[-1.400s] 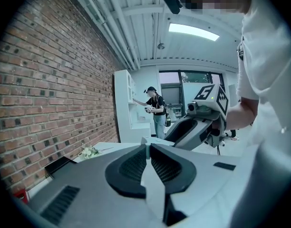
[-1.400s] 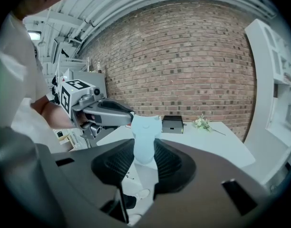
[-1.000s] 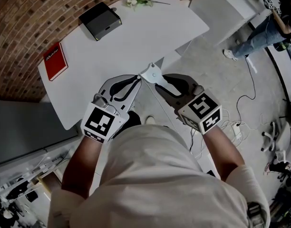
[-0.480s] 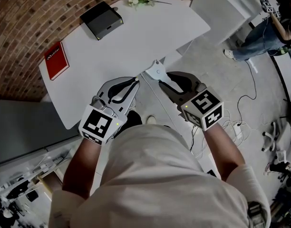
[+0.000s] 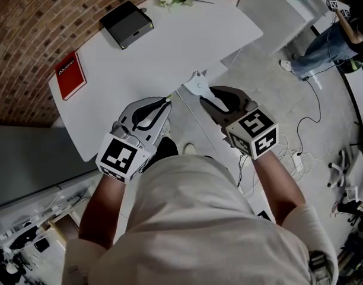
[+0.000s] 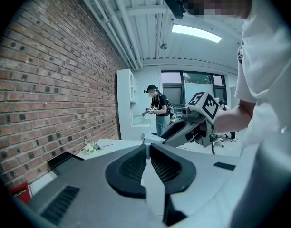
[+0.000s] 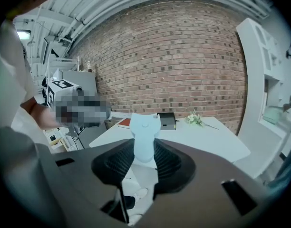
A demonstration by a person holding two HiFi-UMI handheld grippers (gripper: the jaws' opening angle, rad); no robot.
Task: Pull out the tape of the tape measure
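The white tape measure (image 5: 197,85) hangs in the air just off the near edge of the white table (image 5: 169,46). My right gripper (image 5: 204,95) is shut on its case, which stands upright between the jaws in the right gripper view as the tape measure (image 7: 144,134). A short stretch of tape (image 5: 177,94) runs from the case leftward to my left gripper (image 5: 166,103), which is shut on the tape's end. In the left gripper view the jaws are nearly together on the thin tape end (image 6: 146,149), with the right gripper (image 6: 183,127) just beyond. The tape (image 7: 118,115) leads left from the case.
On the table lie a red book (image 5: 70,75), a black box (image 5: 125,24) and a sprig of white flowers (image 5: 169,0). A white cabinet (image 5: 282,8) stands at the far right, a person (image 5: 333,31) beside it. Cables (image 5: 291,153) trail over the grey floor.
The right gripper with the case has drifted slightly up and right, away from the left gripper. The stretch of tape between them is a little longer.
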